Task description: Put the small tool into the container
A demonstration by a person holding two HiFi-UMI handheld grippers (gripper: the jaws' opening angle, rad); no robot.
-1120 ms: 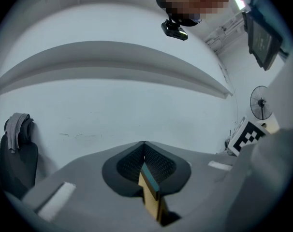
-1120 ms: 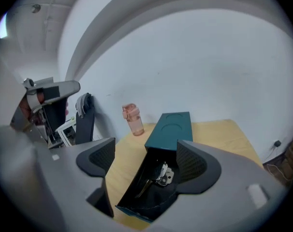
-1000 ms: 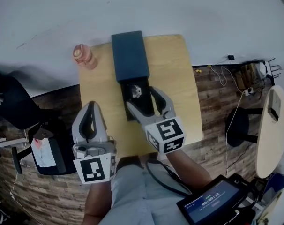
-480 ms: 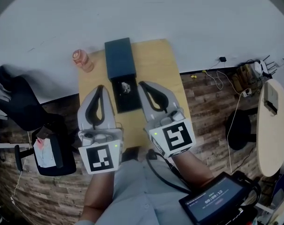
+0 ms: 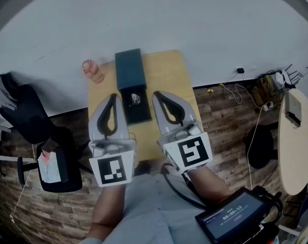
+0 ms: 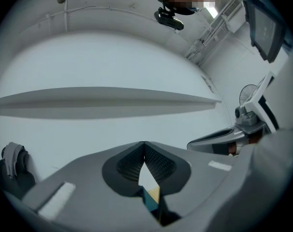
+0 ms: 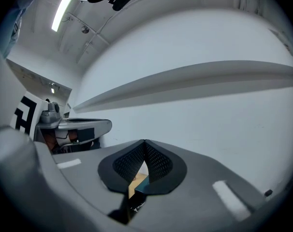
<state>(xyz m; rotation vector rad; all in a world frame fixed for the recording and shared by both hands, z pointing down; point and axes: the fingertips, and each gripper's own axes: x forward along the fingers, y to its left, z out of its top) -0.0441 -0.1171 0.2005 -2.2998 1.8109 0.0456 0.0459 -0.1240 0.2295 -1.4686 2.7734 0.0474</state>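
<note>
A dark rectangular container [image 5: 129, 69] lies on the wooden table [image 5: 166, 75], its near end open. A small metallic tool [image 5: 135, 99] lies inside that open part. My left gripper [image 5: 113, 96] is held up just left of the opening, its jaws shut with nothing between them. My right gripper [image 5: 159, 94] is held up just right of it, also shut and holding nothing. In the left gripper view the left gripper [image 6: 144, 143] has its pads together against a white wall. The right gripper [image 7: 145, 141] shows the same in the right gripper view.
A pink bottle [image 5: 92, 70] stands at the table's far left corner. A black chair [image 5: 22, 111] is on the floor to the left, and a round table [image 5: 295, 141] to the right. A tablet [image 5: 235, 220] hangs near the person's waist.
My right gripper has pulled back out of the container's open end and its jaws have shut. Both grippers now sit side by side, nearer me. The tool stays in the container.
</note>
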